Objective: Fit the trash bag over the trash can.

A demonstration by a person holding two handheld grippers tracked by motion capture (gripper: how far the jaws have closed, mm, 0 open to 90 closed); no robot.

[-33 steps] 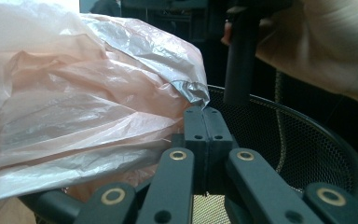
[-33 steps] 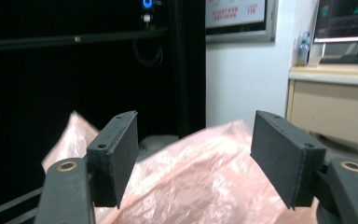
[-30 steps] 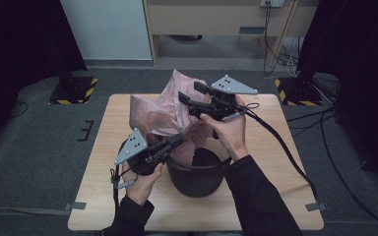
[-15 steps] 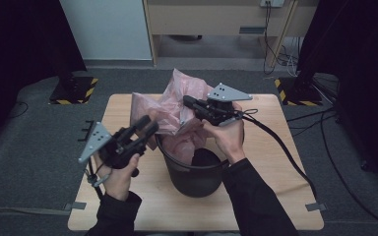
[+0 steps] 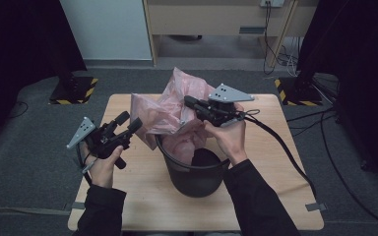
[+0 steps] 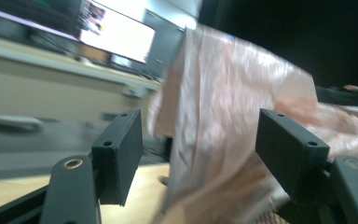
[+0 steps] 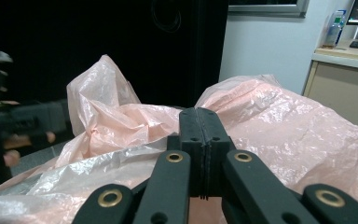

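Observation:
A black bucket (image 5: 197,183) stands mid-table with a pink plastic bag (image 5: 165,108) partly tucked inside and billowing up behind it. My right gripper (image 5: 189,103) is held over the bucket's far rim. In the right gripper view its jaws (image 7: 199,126) are shut on a fold of the pink bag (image 7: 284,126). My left gripper (image 5: 129,123) is in the air left of the bucket, open, its tips just short of the bag. In the left gripper view the bag (image 6: 223,116) hangs beyond the gap of the left gripper (image 6: 200,154).
The wooden table (image 5: 285,196) has bare room left, right and in front of the bucket. Black cables (image 5: 285,147) trail off the right side. Dark stands with striped bases (image 5: 71,91) sit on the floor behind, by a wooden cabinet (image 5: 216,14).
My left gripper has come away from the bucket's rim and swung out to the left, then eased back toward the bag. The right gripper has kept its hold, shifting slightly.

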